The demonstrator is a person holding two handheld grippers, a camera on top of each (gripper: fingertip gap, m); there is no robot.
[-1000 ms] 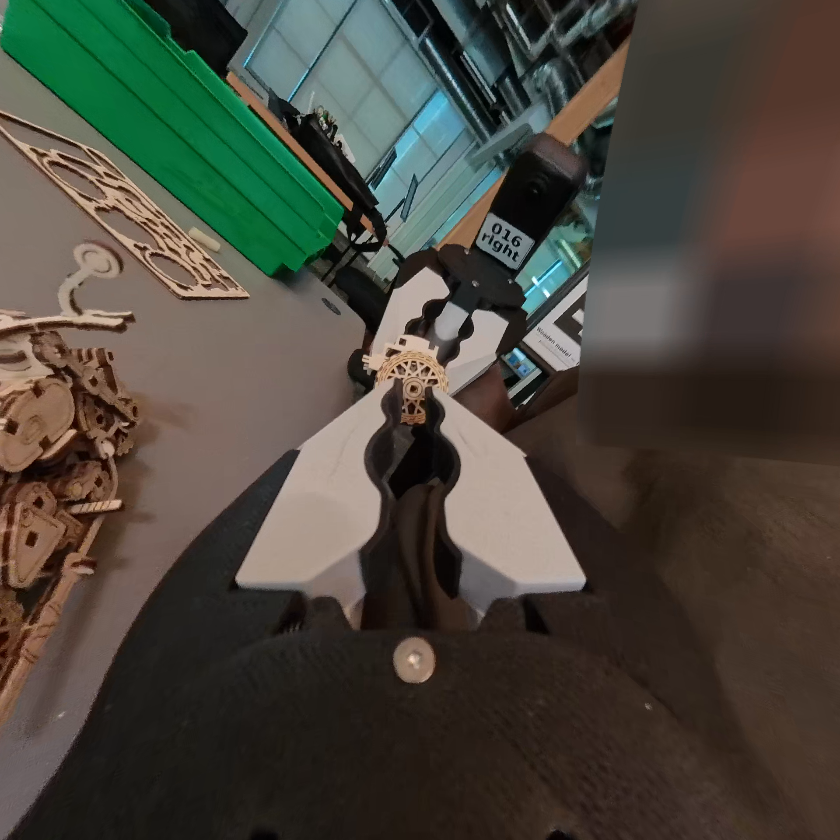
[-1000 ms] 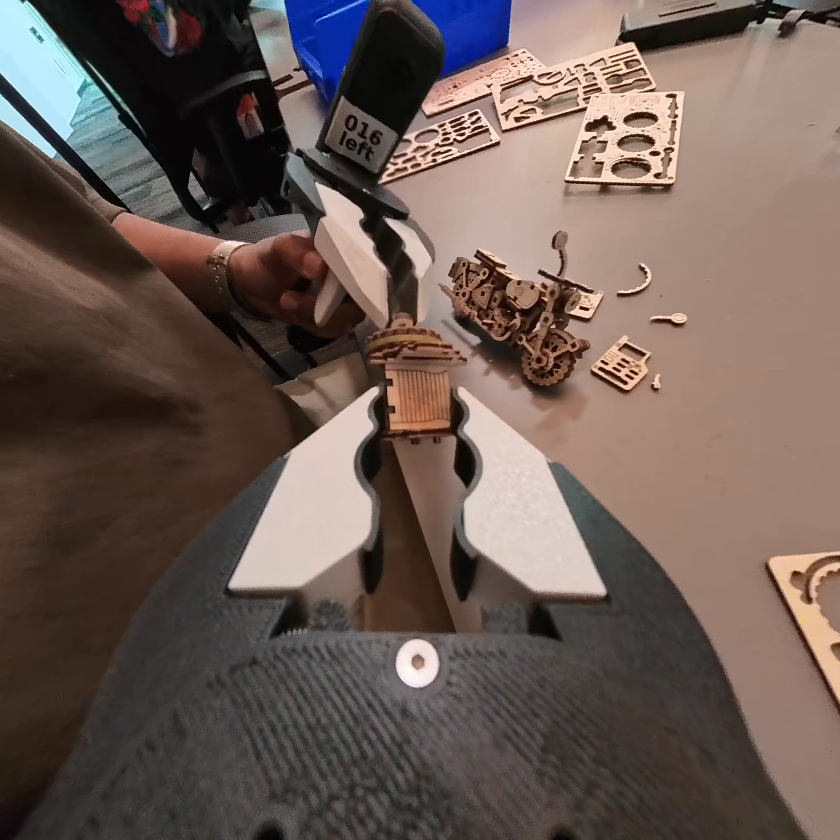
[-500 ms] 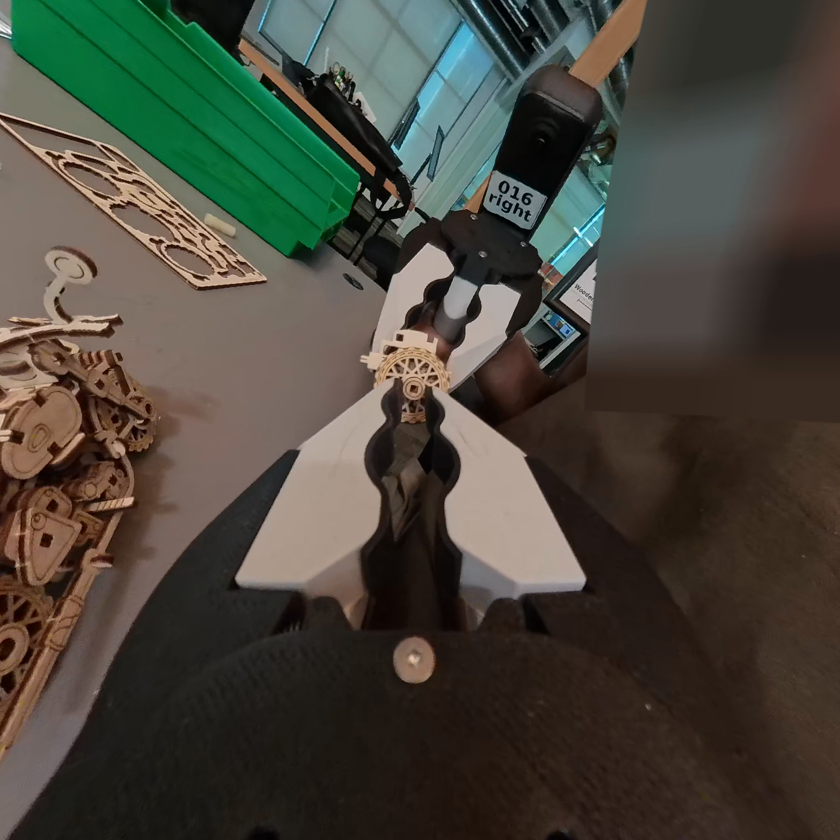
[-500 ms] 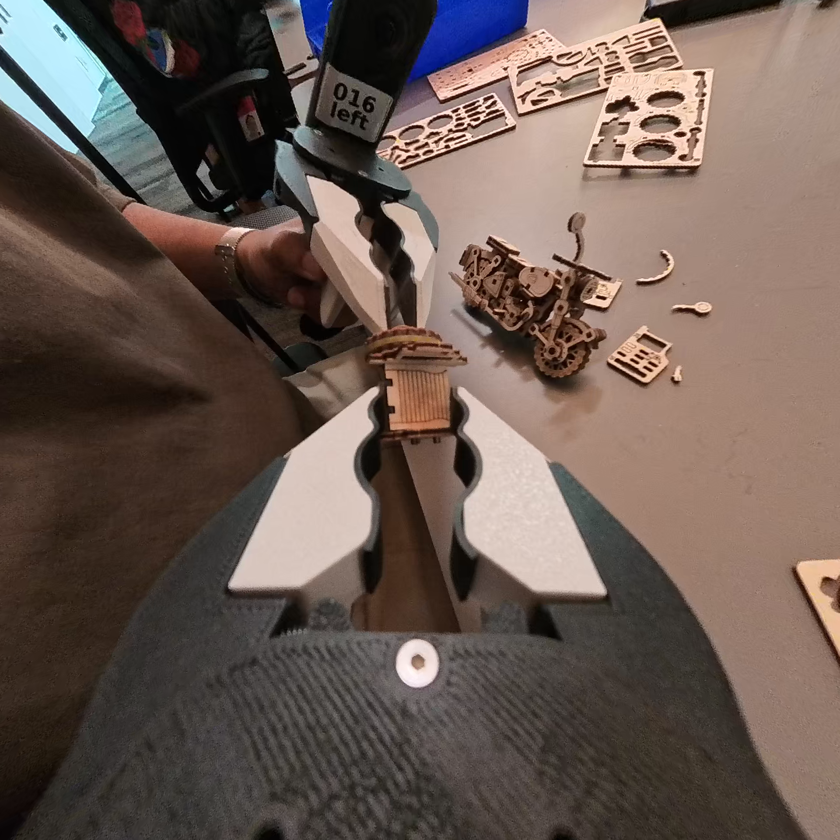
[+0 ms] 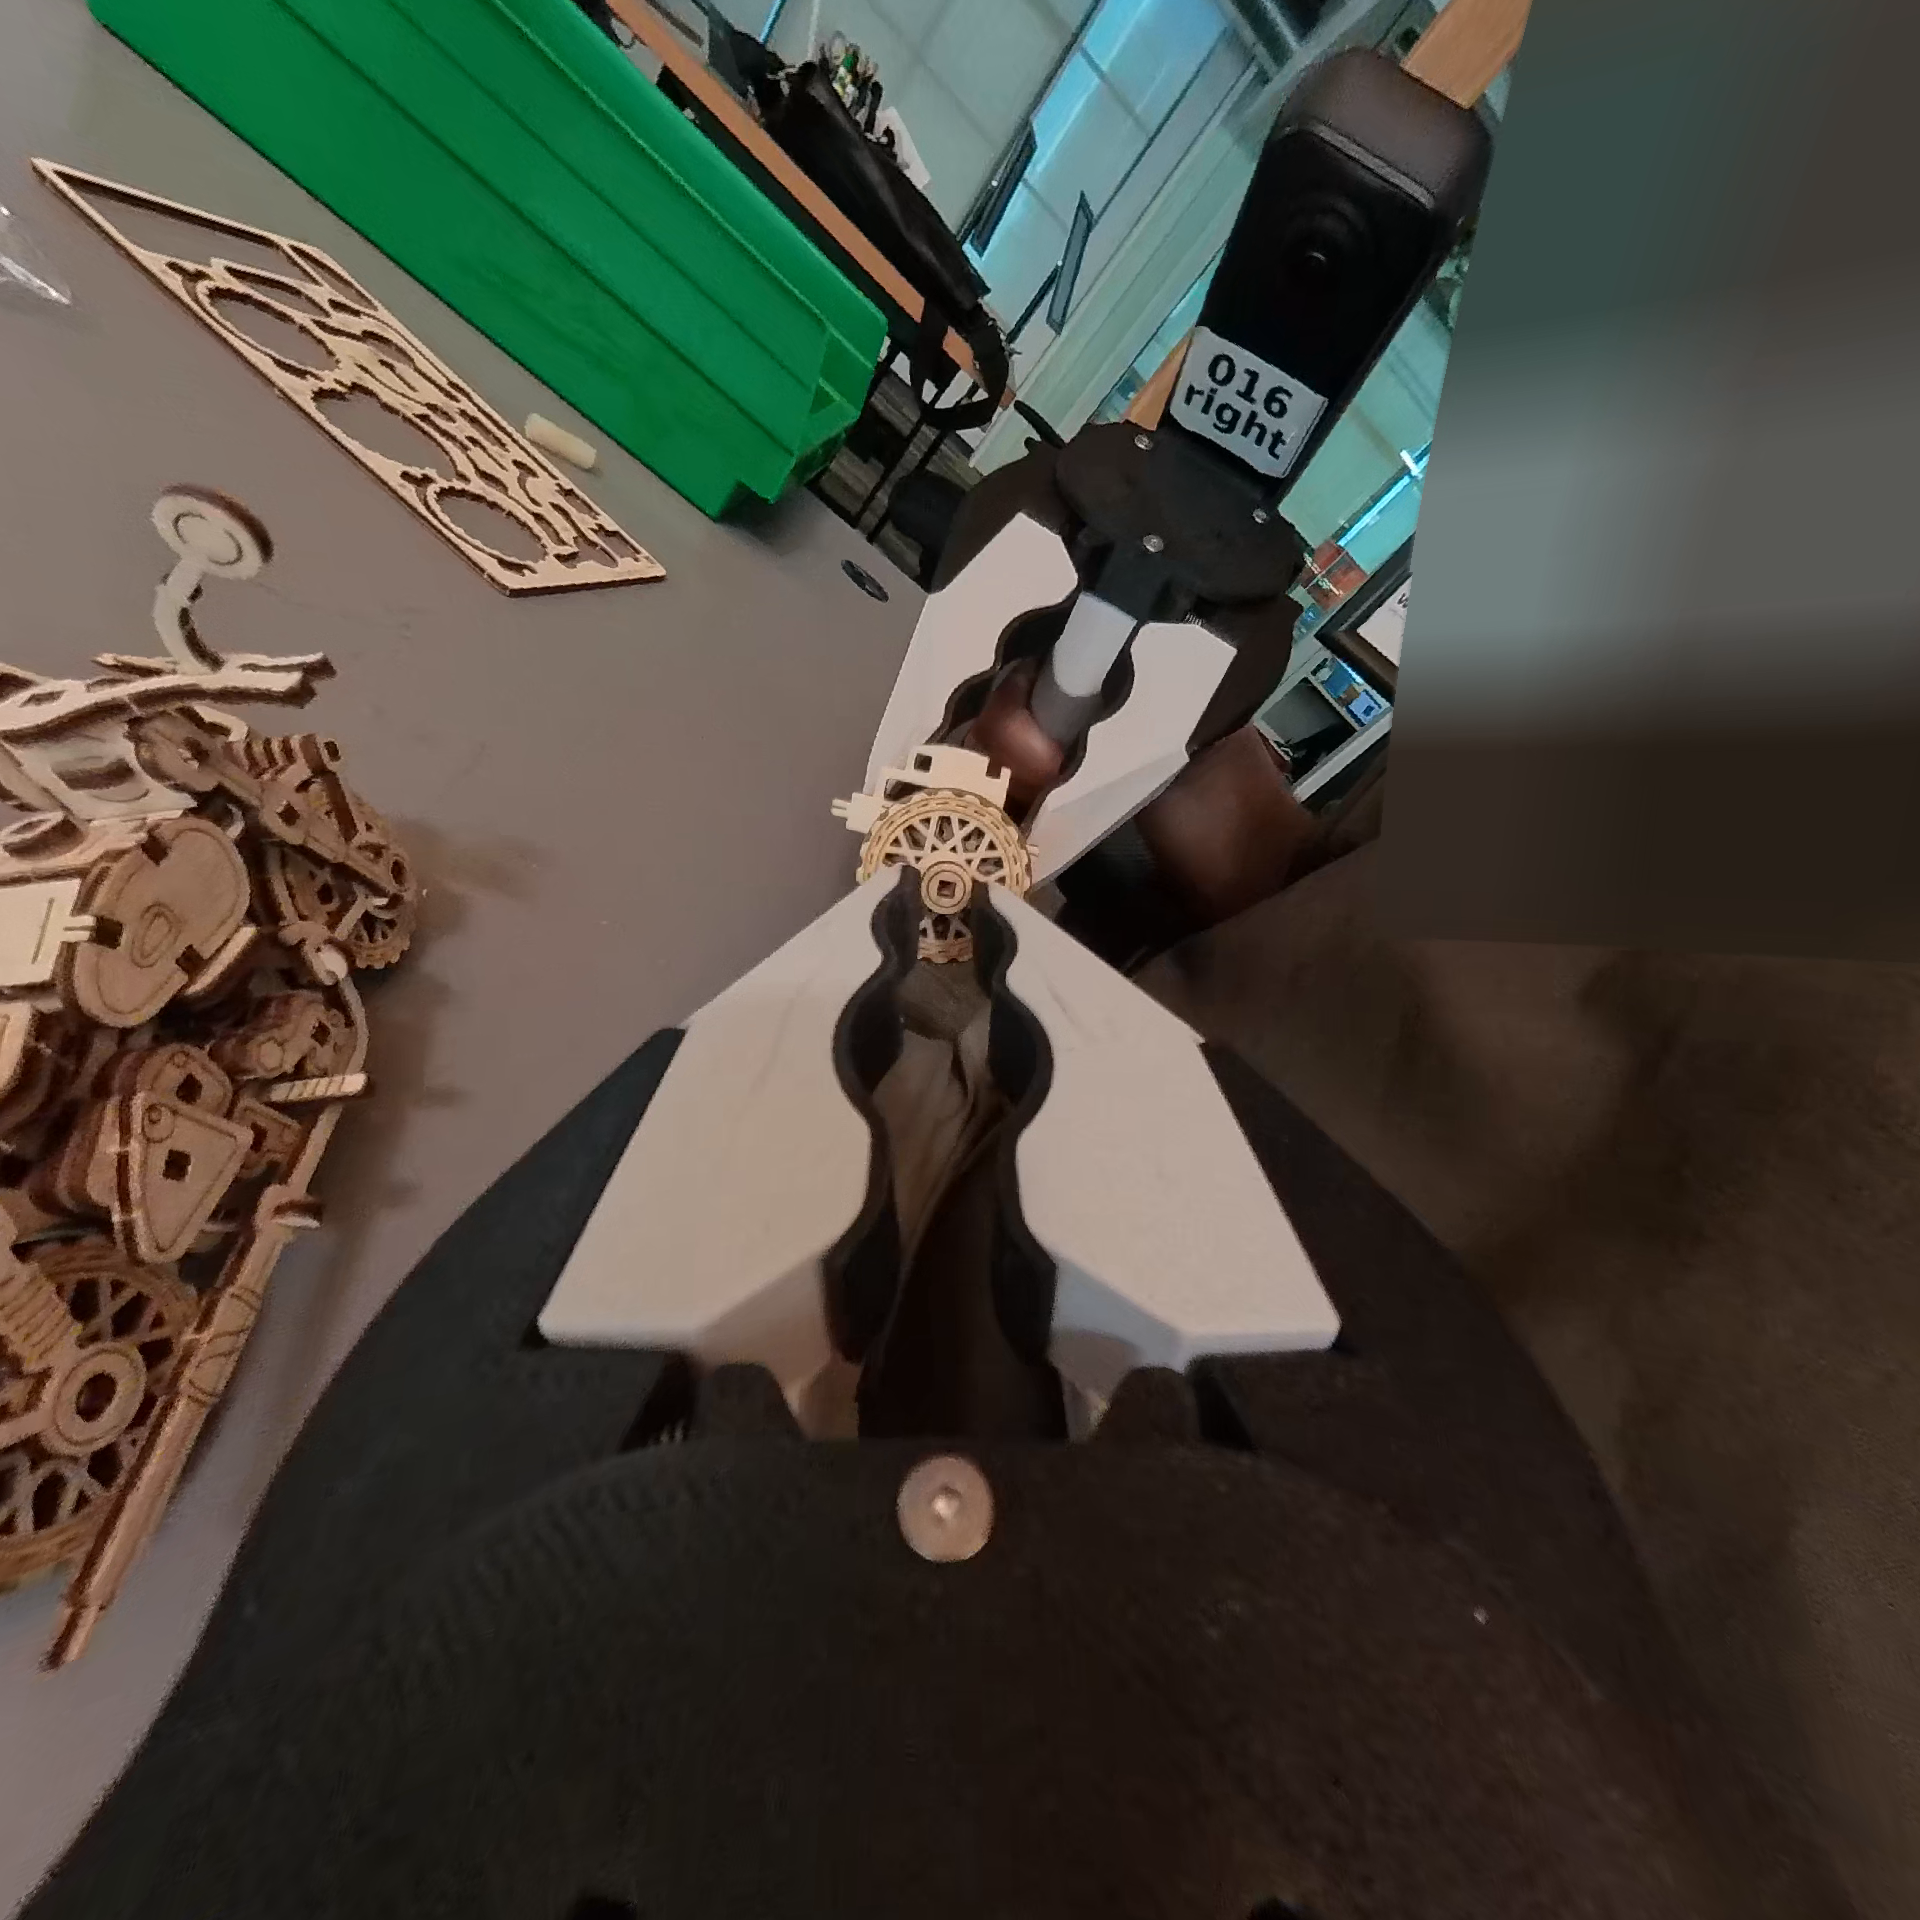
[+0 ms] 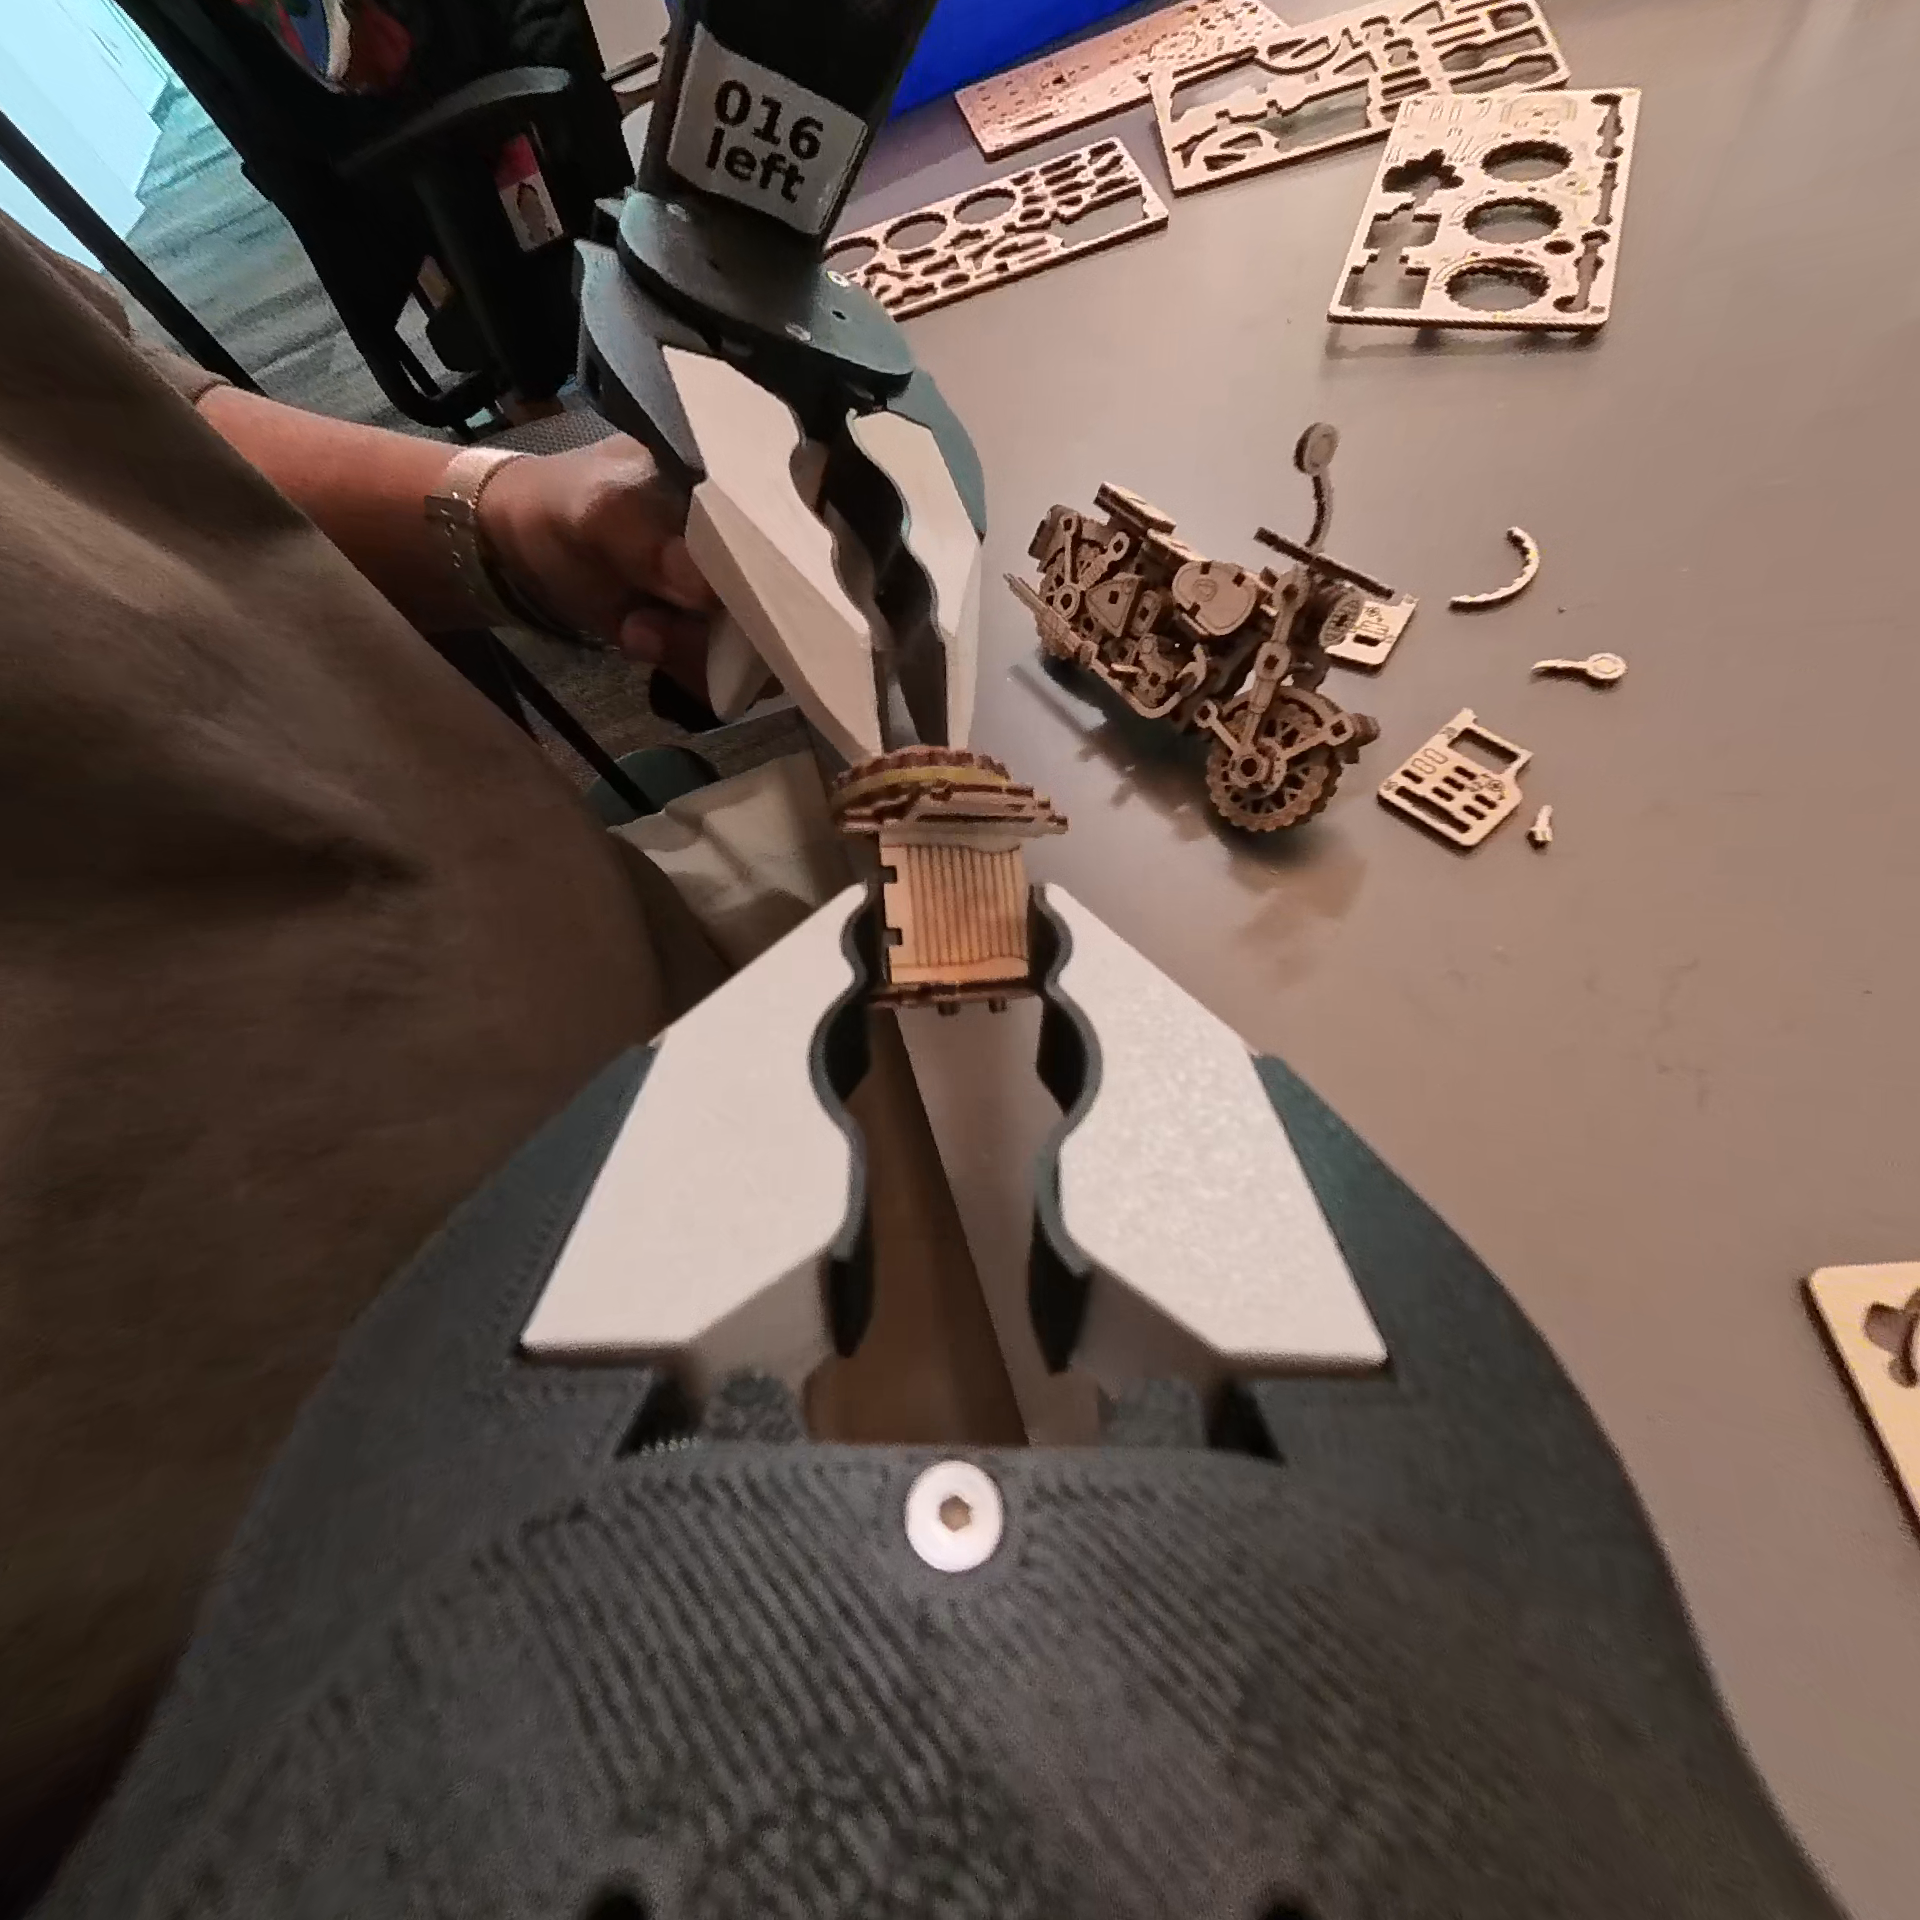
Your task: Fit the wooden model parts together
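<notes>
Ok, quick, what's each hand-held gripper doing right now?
Left hand-held gripper: closed on the wooden wheel.
Right hand-held gripper: closed on the ribbed wooden block.

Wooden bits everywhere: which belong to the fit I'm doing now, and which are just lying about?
In the job:
- spoked wheel, in the left claw
- ribbed block, in the right claw

Lying about:
- motorcycle model
- cut-out sheets
- green bin
- loose small pieces

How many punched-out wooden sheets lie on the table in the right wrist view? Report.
5 sheets: four at the far end, one cut off at the right edge. Others may be hidden.
</notes>
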